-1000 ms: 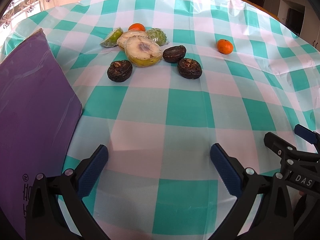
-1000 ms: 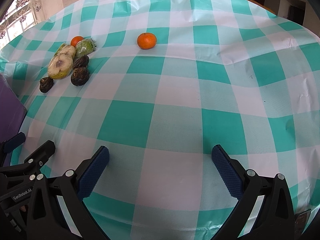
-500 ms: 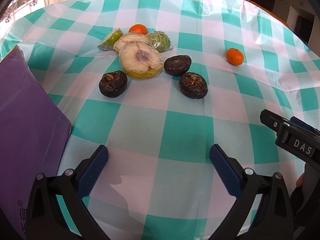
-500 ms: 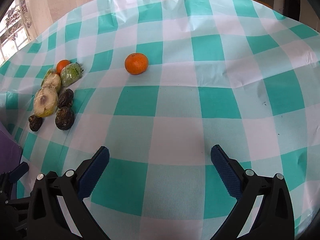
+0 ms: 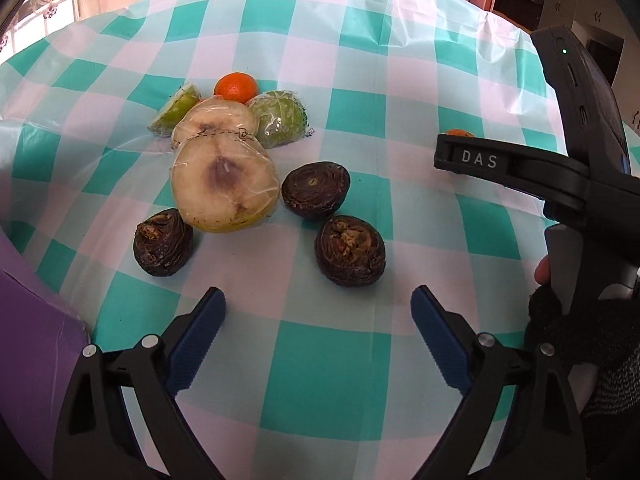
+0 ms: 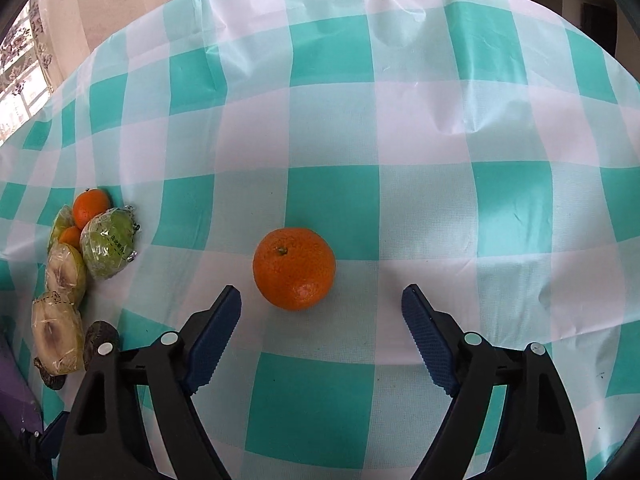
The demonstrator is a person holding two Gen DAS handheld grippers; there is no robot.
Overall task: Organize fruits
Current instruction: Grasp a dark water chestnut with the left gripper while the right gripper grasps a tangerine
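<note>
**Both claws hanging over the fruit, jaws spread and gripping nothing**

In the left wrist view, the left claw is hanging at the bottom of the frame with its blue pads wide apart; its jaws have just been closing a little, and only bare checked tablecloth is lying between them. Just above the pads, three dark brown fruits are sitting around a wrapped cut pear half. Behind it a second wrapped half, a wrapped green fruit, a green wedge and a small orange are bunching together in the upper left. A purple sheet is filling the lower left corner. The other claw's black body is crossing the right side, held by a gloved hand.

In the right wrist view, the right claw is also standing open, its jaws having just been closing, with nothing between the pads. A lone orange is sitting at frame centre, just above the pad tips and nearer the left pad, touching neither. The fruit pile is lying at the left edge.
</note>
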